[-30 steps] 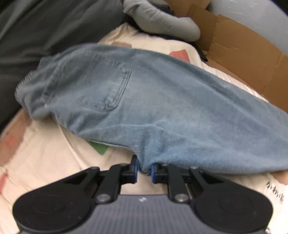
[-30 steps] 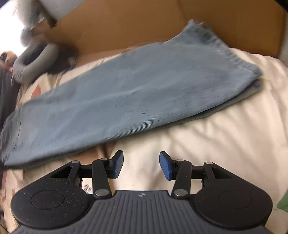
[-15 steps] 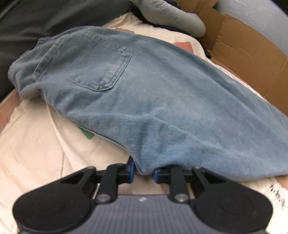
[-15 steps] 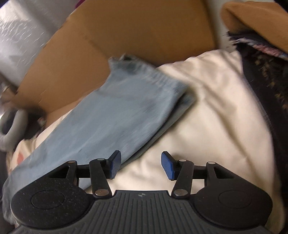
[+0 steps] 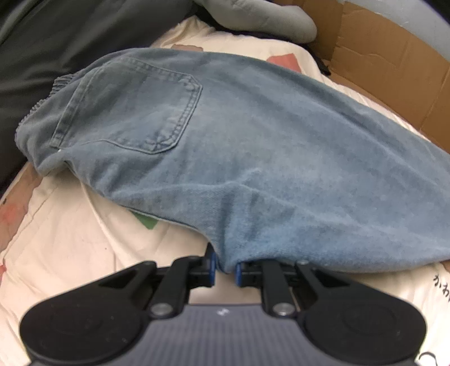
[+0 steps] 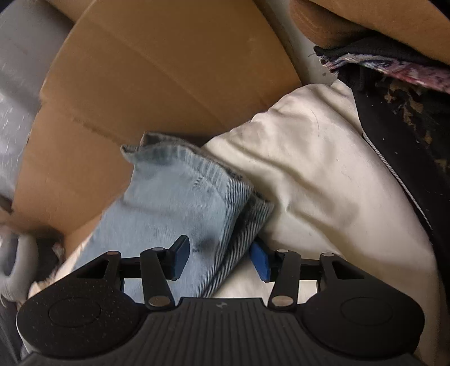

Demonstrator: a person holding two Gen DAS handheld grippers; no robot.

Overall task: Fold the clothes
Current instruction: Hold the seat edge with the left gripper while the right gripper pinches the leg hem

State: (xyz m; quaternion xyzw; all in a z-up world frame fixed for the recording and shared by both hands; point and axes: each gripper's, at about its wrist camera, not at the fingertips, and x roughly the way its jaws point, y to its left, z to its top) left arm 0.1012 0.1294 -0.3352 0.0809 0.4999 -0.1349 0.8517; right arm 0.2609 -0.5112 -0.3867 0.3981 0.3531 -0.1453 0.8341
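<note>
Light blue jeans [image 5: 253, 154] lie folded lengthwise on a cream quilt [image 5: 70, 239], back pocket up at the left. My left gripper [image 5: 225, 270] pinches the near fold of the denim below the seat between its blue pads, and its jaws are closing on the cloth. In the right wrist view the leg ends of the jeans [image 6: 174, 191] lie with the hems at the top, one leg over the other. My right gripper [image 6: 220, 259] stands open astride the legs' right edge. Its left pad hovers over the upper leg, its right pad beside the lower leg on the quilt [image 6: 323, 183].
Brown cardboard [image 5: 379, 56] stands along the far side of the bed, behind the hems [image 6: 168, 70]. A grey garment [image 5: 253, 17] and dark fabric [image 5: 56, 33] lie beyond the waistband. Dark patterned clothes [image 6: 407, 112] and a tan garment [image 6: 351, 19] pile at the right.
My right gripper has swung along the jeans to the leg ends and rolled, and now straddles the legs' edge. The left gripper keeps its pinch and has hardly moved.
</note>
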